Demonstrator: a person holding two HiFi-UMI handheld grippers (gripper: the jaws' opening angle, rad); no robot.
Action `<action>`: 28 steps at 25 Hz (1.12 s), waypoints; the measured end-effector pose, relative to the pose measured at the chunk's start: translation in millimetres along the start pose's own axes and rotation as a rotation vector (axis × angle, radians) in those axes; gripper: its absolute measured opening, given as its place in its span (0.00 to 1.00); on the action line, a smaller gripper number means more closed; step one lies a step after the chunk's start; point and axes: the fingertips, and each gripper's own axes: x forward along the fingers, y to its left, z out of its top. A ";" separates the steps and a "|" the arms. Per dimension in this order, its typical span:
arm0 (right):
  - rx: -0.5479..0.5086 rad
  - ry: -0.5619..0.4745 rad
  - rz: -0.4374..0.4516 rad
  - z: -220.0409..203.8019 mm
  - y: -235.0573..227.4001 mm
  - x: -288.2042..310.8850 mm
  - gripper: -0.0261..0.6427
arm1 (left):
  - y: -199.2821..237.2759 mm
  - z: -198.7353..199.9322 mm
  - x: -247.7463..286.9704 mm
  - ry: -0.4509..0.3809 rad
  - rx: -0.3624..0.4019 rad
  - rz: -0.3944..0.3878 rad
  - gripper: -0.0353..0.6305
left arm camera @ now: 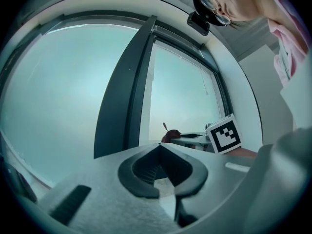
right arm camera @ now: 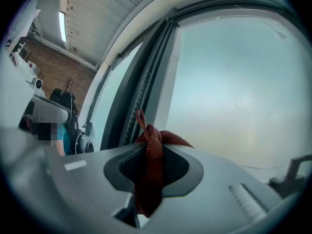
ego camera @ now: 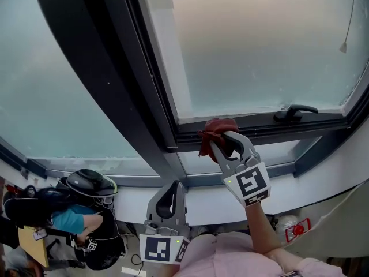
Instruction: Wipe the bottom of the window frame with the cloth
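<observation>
Pale, misted glass (ego camera: 259,45) is filling most of the wall here, split by a dark slanting upright (ego camera: 115,68), and low down a dark bottom rail (ego camera: 323,122) is running off to the right. The right gripper (ego camera: 228,140) is pinching a bunched red cloth (ego camera: 216,133), its jaws pressing together on the middle of the wad. A twist of fabric is sticking out past the tips and a tail is hanging back between them. The wad is sitting over the left end of the rail, just beside the corner where the upright is meeting it. Whether it is actually bearing on the frame I cannot tell from where I am standing. Further right, a black handle (ego camera: 295,112) is lying on the same rail. The left gripper (ego camera: 167,198) is idling nearer and lower, jaws pressed together on nothing, well apart from the cloth. Off to the near left a person (ego camera: 69,218) in a blue top is sitting. To my eye the step is asking for the protruding wad, not the hard jaw tips, to be pushed flat onto the rail. It then wants drawing steadily right in one line, with the pinch firm enough that the cloth is not dragging free. The handle is looking like the snag, so I would be lifting slightly around it.
</observation>
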 end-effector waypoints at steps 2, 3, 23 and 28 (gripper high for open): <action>-0.018 -0.009 0.042 4.4 16.6 11.2 0.16 | 6.4 0.7 -5.5 -0.001 0.002 0.019 0.04; -0.015 -0.005 0.059 4.4 24.0 16.0 0.16 | 9.6 1.1 -8.2 -0.001 0.003 0.029 0.04; -0.105 0.113 0.129 -25.9 75.8 70.6 0.16 | 43.4 0.0 -25.3 0.004 -0.007 0.112 0.04; -0.116 0.103 0.147 -27.0 76.8 68.0 0.16 | 37.5 -2.8 -22.9 0.014 -0.010 0.097 0.04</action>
